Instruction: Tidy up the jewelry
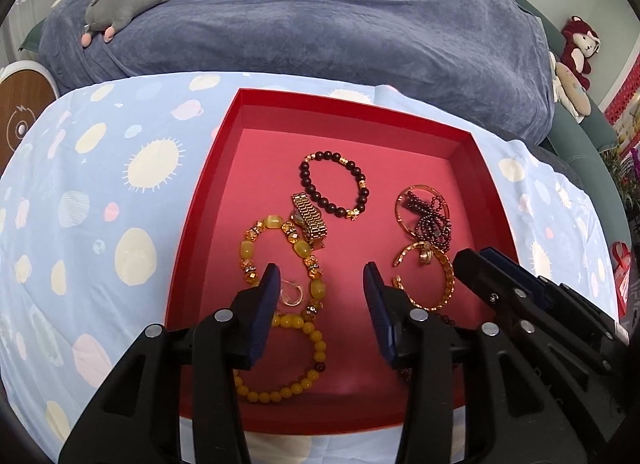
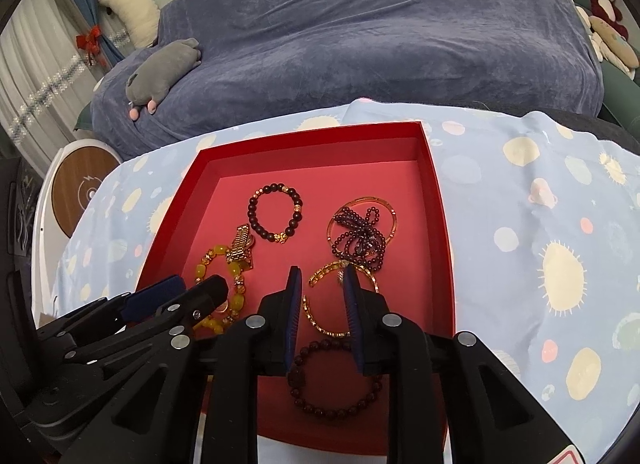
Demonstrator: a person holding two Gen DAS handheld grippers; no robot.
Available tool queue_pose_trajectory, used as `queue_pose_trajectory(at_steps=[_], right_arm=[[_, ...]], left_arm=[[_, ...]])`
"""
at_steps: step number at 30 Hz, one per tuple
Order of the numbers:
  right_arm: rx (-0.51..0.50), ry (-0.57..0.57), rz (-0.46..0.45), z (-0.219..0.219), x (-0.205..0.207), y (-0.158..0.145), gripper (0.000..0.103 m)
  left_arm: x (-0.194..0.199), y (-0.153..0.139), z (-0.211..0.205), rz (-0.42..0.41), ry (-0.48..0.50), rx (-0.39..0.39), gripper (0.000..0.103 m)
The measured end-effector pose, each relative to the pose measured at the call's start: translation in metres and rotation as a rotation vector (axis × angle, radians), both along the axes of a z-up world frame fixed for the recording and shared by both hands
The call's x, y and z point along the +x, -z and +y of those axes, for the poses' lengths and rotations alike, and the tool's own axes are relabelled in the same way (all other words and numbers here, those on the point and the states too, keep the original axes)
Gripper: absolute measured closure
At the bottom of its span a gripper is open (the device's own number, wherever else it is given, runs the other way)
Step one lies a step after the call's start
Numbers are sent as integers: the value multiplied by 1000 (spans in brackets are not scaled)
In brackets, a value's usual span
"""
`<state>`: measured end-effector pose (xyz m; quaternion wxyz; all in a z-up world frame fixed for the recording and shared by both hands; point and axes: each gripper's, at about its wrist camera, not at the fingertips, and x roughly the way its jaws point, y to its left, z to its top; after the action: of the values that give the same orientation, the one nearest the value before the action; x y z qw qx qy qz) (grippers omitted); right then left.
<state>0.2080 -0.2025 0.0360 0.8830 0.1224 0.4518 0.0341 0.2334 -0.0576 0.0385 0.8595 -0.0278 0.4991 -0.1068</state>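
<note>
Behind the far edge of the blue star-print cloth I saw a dark blue blanket with a grey plush toy lying on it. A red plush bear sat at the right, a white plush by the curtain.

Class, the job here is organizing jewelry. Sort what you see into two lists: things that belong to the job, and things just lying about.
Belongs to the job:
red box
dark bead bracelet
gold watch
yellow bead bracelet
gold bangle

Just lying about:
grey plush toy
red plush toy
blue blanket
</note>
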Motion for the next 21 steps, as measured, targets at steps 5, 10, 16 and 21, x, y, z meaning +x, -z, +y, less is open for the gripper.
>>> queue_pose_trajectory(at_steps=[5, 10, 16, 21], right_arm=[[-8, 0, -15, 0, -12, -10, 79], [-11, 0, -31, 0, -29, -22, 78], [-25, 13, -67, 1, -60, -37, 69], [-48, 23, -80, 6, -83, -45, 67]], left_arm=[[-10, -8, 2, -9, -2, 1, 62], [-27, -21, 3, -32, 11, 9, 62], [-51, -35, 6, -51, 8, 15, 61], [-73, -42, 12, -59, -14, 20, 60]])
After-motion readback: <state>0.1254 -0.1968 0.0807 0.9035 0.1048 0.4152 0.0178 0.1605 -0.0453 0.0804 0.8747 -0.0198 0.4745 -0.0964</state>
